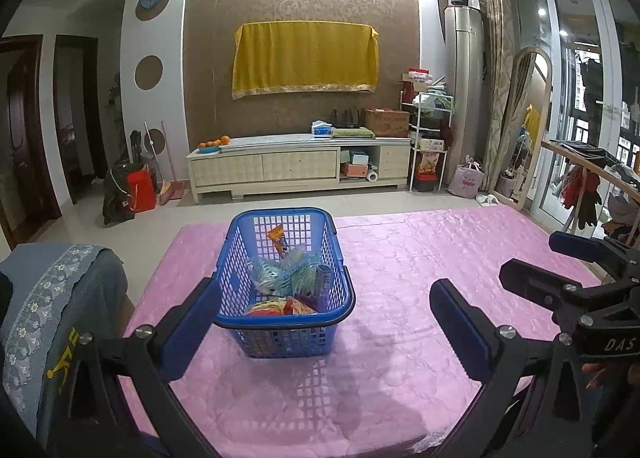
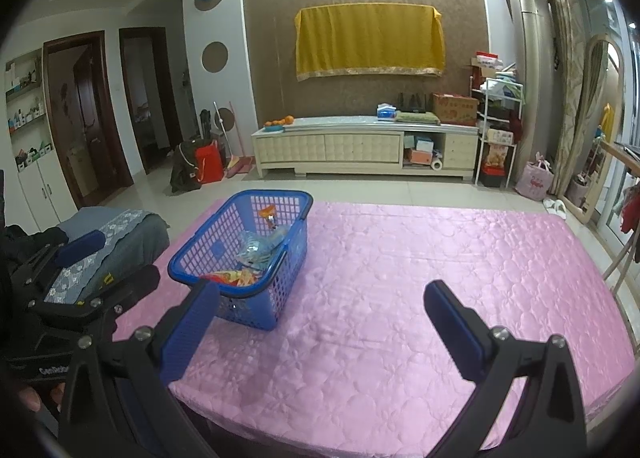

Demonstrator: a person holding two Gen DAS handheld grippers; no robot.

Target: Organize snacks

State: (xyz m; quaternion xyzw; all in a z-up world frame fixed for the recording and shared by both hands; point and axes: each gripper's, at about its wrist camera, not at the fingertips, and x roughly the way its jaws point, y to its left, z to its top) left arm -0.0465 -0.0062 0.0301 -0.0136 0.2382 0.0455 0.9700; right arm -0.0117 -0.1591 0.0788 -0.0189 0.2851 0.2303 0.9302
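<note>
A blue plastic basket (image 1: 224,258) stands on the pink quilted table cover (image 1: 420,258). Inside it lie an orange packet (image 1: 277,238), clear teal-striped bags (image 1: 280,274) and a red and yellow packet (image 1: 276,307). My left gripper (image 1: 326,286) is open just in front of the basket, its fingers flanking the near end, holding nothing. My right gripper (image 2: 320,290) is open and empty over the cover, to the right of the basket (image 2: 188,250). Each gripper shows in the other's view: right gripper (image 1: 528,254), left gripper (image 2: 128,258).
A chair with a blue-grey lace cover (image 1: 52,298) stands at the table's left edge. A wooden rack (image 1: 592,170) with clothes stands on the right. Past the table are tiled floor and a TV cabinet (image 1: 296,166) against the wall.
</note>
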